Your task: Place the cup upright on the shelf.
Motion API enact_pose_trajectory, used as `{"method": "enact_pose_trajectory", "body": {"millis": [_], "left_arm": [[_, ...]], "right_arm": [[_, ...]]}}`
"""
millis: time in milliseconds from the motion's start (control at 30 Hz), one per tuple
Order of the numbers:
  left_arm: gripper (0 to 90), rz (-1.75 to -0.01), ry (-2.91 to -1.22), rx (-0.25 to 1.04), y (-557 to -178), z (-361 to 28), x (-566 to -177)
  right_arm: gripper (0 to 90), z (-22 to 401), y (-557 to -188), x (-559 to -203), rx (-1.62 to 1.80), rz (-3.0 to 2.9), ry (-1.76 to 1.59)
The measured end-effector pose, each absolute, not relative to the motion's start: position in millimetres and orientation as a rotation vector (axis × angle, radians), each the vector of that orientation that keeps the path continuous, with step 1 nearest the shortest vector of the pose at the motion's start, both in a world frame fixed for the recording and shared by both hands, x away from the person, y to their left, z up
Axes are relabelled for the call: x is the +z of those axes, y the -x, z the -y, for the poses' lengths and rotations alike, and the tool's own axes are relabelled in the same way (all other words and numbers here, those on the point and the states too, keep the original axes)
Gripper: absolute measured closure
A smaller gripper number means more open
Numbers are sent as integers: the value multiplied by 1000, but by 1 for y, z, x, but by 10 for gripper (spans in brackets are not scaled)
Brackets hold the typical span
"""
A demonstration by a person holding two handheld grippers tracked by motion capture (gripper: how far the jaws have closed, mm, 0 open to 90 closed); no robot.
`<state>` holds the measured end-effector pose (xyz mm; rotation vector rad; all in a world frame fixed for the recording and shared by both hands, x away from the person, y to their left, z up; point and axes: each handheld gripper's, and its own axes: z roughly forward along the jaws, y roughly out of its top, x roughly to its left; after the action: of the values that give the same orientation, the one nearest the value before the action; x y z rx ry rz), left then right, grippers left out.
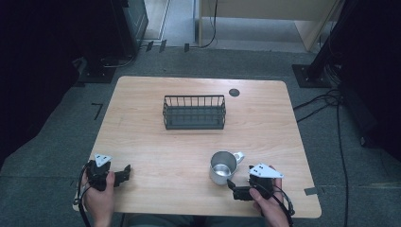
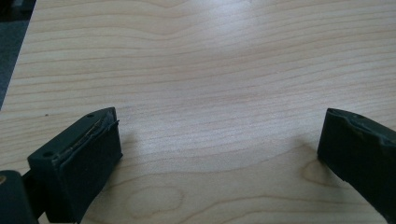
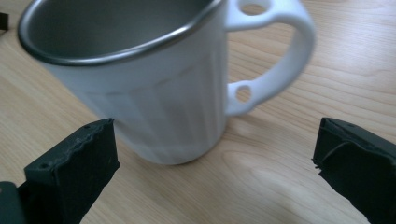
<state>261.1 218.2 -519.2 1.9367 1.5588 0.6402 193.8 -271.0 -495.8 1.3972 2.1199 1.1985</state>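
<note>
This looks like a lab or test room set up for recording. A light wooden tabletop [image 1: 142,137] stands alone on grey carpet [image 1: 56,142], ringed by dark stands [image 1: 314,66] and black equipment [image 1: 127,23]. Loose cables [image 1: 326,101] trail over the floor, and tape marks [image 1: 98,109] sit on the carpet.

Left tool [image 1: 124,172] and right tool [image 1: 232,188] both low near the person, jaws spread wide.

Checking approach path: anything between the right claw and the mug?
Nothing. In the right gripper view, bare wood separates the open right claw from the mug. The high view agrees: the table is bare there.
</note>
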Motion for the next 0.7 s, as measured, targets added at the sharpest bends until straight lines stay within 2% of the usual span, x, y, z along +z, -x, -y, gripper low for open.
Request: {"method": "enact_pose_trajectory", "body": {"millis": [700], "left_arm": [[0,-1559,-1936,640,-261,-218,-519]], "right_arm": [[0,221,-212,-502,1218,-2048,-1433]]}}
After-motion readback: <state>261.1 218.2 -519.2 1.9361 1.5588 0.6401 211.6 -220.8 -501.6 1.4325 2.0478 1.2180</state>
